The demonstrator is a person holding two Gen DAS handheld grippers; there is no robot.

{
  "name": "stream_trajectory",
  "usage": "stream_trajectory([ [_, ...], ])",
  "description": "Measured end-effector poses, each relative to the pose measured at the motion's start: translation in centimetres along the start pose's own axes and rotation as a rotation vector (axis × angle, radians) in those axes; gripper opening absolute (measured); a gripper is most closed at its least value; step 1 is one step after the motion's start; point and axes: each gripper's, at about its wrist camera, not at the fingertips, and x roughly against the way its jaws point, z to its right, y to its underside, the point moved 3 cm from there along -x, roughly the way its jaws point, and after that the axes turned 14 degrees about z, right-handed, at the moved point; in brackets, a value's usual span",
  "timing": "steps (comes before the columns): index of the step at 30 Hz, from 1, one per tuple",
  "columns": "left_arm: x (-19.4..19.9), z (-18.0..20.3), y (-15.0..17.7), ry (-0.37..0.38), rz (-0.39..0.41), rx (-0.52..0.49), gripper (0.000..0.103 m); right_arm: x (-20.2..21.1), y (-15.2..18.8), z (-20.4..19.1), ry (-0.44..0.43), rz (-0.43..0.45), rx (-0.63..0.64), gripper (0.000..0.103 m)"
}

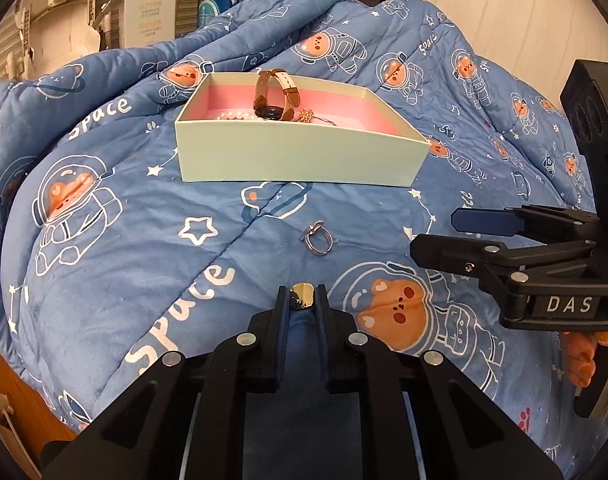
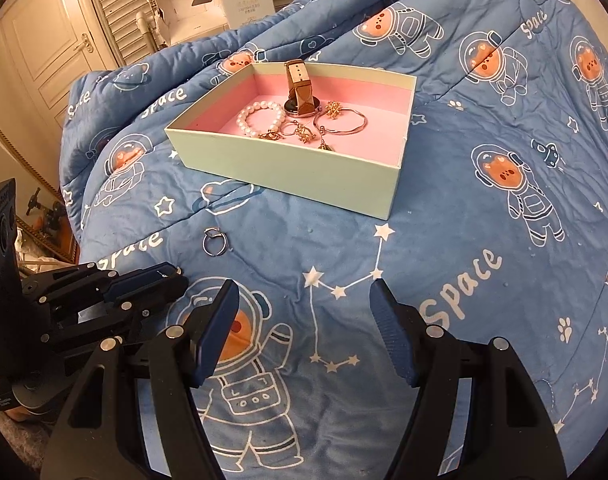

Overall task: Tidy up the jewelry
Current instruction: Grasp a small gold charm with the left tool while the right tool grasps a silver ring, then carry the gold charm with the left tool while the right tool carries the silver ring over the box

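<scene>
My left gripper [image 1: 302, 295] had its jaws clenched on a small polished gold ring [image 1: 302, 295]; my right gripper [image 2: 304, 332] hung released over the quilt [image 2: 463, 240]. Ahead of both jaws stood the pale green cardboard box [image 2: 292, 168], pink-lined, already holding a pearl bracelet [image 2: 260, 119], leather-strapped watch [image 2: 300, 92], thin bangle [image 2: 339, 124] and gold charms. A silver ring [image 1: 316, 237] lay on soft fabric between jaws and box, seemingly the last piece left.

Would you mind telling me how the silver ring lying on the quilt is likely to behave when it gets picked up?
The silver ring looks thin and rigid, so probably light and stiff. Its polished metal may slip between flat pads. It lies in the soft blue quilt, so it may sink rather than roll.
</scene>
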Motion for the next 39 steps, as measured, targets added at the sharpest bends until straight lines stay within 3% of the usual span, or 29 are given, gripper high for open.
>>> stream_trajectory([
  [9, 1.1, -1.3, 0.1, -0.019, 0.007, 0.042, 0.012, -1.4, -0.6, -2.4, -0.056, -0.002, 0.046, 0.067],
  [19, 1.5, -1.9, 0.3, -0.037, 0.009, 0.035, 0.012, -4.1, -1.3, -4.9, -0.105, -0.031, 0.099, 0.048],
  [29, 1.4, -2.2, 0.6, -0.036, 0.004, 0.040, 0.012, -5.4, -1.1, -5.8, -0.130, -0.042, 0.121, 0.019],
  [39, 1.5, -2.1, 0.7, -0.036, 0.007, 0.042, 0.012, -3.8, -0.5, -4.7, -0.137, -0.021, 0.068, 0.019],
])
